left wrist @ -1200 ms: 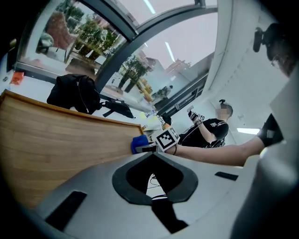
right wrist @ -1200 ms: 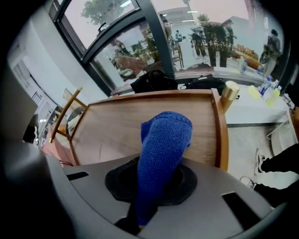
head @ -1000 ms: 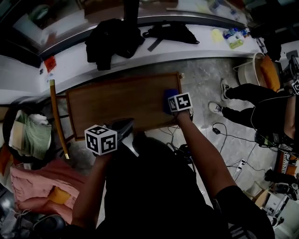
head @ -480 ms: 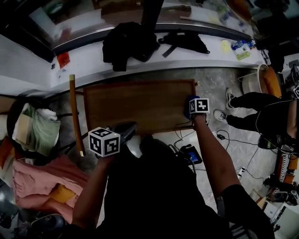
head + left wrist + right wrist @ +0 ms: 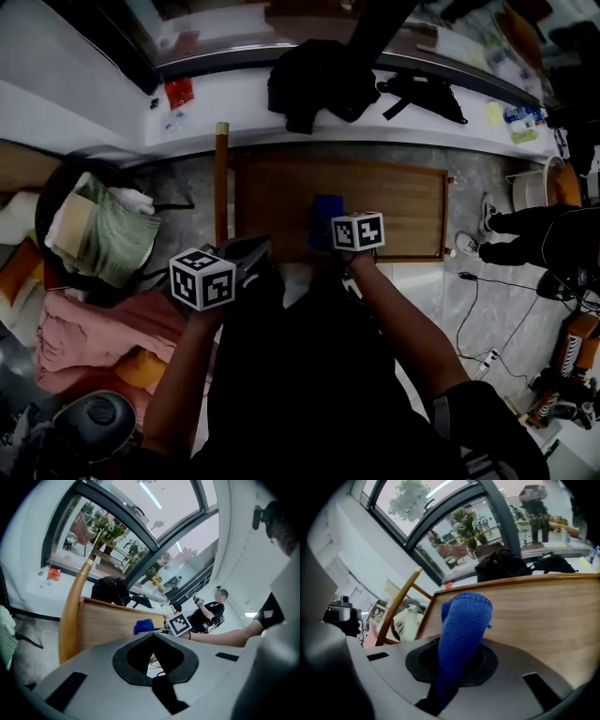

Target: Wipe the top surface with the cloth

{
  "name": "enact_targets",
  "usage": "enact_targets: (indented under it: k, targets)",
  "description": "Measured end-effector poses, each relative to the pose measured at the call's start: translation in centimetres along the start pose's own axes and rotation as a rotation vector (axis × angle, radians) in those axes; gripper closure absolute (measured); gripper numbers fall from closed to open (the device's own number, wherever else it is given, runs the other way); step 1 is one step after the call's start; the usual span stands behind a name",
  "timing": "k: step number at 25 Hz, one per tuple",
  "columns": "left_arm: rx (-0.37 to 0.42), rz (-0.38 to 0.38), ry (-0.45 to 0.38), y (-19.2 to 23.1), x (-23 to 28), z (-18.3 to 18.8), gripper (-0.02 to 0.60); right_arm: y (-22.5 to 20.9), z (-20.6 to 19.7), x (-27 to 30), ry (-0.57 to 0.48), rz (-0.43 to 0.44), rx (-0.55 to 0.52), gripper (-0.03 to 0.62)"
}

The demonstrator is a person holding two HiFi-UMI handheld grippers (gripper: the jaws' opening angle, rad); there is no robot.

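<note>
Cloth (image 5: 325, 212), clamped in right tool (image 5: 337, 234), on wooden tabletop (image 5: 403, 206) beside white windowsill (image 5: 234, 108); left tool (image 5: 251, 251) closed.

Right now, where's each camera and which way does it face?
Left gripper view: rides the left hand-held gripper, looks past its shut, empty jaws over the wooden table toward windows; right forearm shows.
Right gripper view: rides the right hand-held gripper, jaws shut on the blue cloth, faces windows.
Head view: on the head, steeply down; both forearms show.
All three share table and cloth.
</note>
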State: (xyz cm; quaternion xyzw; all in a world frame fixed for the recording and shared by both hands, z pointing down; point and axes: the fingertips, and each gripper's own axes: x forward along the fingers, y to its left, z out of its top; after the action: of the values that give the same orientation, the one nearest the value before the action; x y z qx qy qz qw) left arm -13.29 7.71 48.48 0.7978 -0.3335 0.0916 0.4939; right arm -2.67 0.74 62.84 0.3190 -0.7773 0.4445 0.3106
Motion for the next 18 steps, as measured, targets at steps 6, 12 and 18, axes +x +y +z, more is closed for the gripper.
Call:
enact_targets:
  k: [6, 12, 18]
  targets:
    - [-0.061, 0.054, -0.039, 3.6, -5.6, -1.3, 0.572, 11.9, -0.9, 9.1, 0.083, 0.168, -0.102, 0.546]
    - [-0.094, 0.092, -0.026, 6.0, -8.6, -3.4, 0.572, 14.8, -3.6, 14.1, 0.168, 0.179, -0.156, 0.546]
    - [-0.103, 0.068, -0.013, 5.9, -8.1, -3.9, 0.572, 14.0, -4.3, 14.4, 0.168, 0.172, -0.144, 0.546]
